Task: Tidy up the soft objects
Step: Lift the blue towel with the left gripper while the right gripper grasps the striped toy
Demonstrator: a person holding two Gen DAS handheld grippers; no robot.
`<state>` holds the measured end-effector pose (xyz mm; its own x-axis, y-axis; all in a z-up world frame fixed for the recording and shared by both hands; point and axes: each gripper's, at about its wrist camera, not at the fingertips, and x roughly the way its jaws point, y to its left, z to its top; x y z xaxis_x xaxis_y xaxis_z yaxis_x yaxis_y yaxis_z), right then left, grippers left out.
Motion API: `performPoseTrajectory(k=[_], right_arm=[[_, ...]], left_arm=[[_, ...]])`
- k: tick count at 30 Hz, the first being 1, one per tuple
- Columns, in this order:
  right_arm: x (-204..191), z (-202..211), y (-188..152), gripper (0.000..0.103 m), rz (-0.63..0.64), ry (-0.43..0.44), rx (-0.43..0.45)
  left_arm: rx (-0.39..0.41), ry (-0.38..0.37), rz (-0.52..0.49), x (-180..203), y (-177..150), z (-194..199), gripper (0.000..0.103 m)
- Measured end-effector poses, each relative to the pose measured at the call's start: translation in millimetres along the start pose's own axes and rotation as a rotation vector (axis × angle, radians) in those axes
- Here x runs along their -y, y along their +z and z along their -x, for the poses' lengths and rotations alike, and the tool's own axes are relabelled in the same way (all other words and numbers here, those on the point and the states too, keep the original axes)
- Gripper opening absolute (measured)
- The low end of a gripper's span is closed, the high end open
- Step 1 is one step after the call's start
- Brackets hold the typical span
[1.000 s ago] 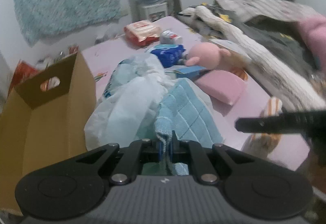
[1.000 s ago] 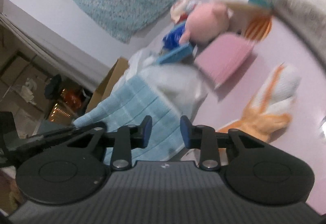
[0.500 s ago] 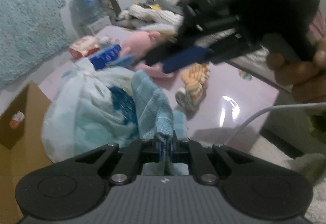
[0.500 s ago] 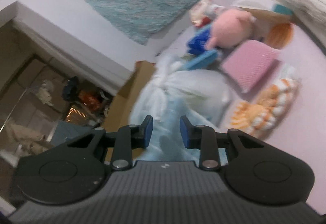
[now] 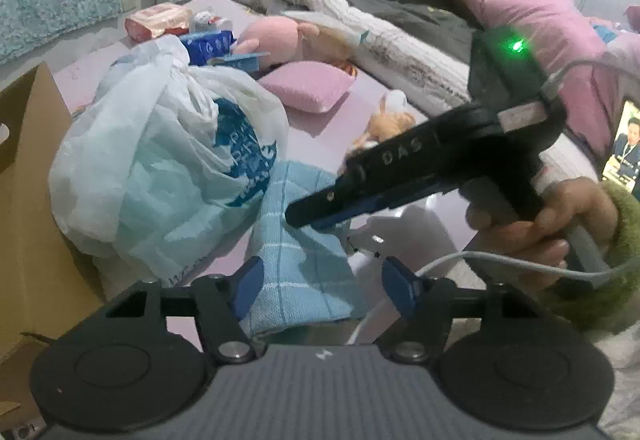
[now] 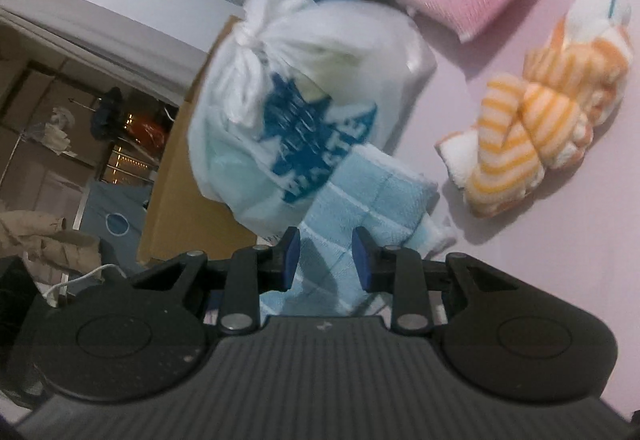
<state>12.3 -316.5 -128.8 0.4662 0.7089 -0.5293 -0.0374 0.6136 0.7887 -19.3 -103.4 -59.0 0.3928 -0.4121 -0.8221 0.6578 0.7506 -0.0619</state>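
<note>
A light blue checked towel [image 5: 296, 252] [image 6: 372, 192] lies at the near edge of the pink table [image 5: 312, 144], against a knotted white plastic bag [image 5: 160, 160] [image 6: 312, 80]. My left gripper [image 5: 324, 290] straddles the towel's near end; its jaws are opening and the pads stand clear of the cloth. A hand [image 5: 540, 220] brings my right gripper [image 5: 304, 214] [image 6: 326, 264] in from the right, tips low over the towel, jaws shut with nothing seen pinched. An orange striped cloth [image 6: 532, 136] [image 5: 388, 124] lies to the right.
An open cardboard box [image 5: 28, 200] [image 6: 188, 200] stands left of the bag. A pink cushion [image 5: 308, 86], a pink plush [image 5: 276, 36] and packets lie farther back. Blankets [image 5: 400, 40] pile along the right. A white cable [image 5: 480, 260] trails below the hand.
My left gripper has let go of the blue towel and opened wide. The towel now rests on the table. The right gripper dropped from high in view onto the towel.
</note>
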Motion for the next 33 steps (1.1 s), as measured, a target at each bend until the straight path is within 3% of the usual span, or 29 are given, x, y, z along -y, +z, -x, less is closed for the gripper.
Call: performPoseTrajectory(k=[2,4,7,10,23,29,33], right_arm=[[1,-1,1,0.029,-0.006,0.006,-0.015],[1,-7,0,0.029,-0.013,0.011,-0.026],[7,-14,5,0.030,-0.018,0.022,-0.036],[9,-12,5,0.030,-0.022,0.030,-0.042],[21,-11,8,0.032,-0.067,0.098,-0.040],[23,4,2,0.036,-0.062,0.113,-0.016],[19,33,-2,0.041,-0.028,0.129,0.053]], left_arm=[[0.006,0.006,0.013,-2,4,-1,0.082],[-0.002,0.025,0.014,-2,8,-8,0.084],[-0.069,0.025,0.037,-6,15,-29,0.084],[-0.116,-0.030,0.094,-15,19,-45,0.084],[-0.212,0.025,0.062,-10,27,-84,0.069],[-0.234,0.039,0.055,-11,33,-95,0.072],[-0.237,0.043,0.041,-8,32,-98,0.077]])
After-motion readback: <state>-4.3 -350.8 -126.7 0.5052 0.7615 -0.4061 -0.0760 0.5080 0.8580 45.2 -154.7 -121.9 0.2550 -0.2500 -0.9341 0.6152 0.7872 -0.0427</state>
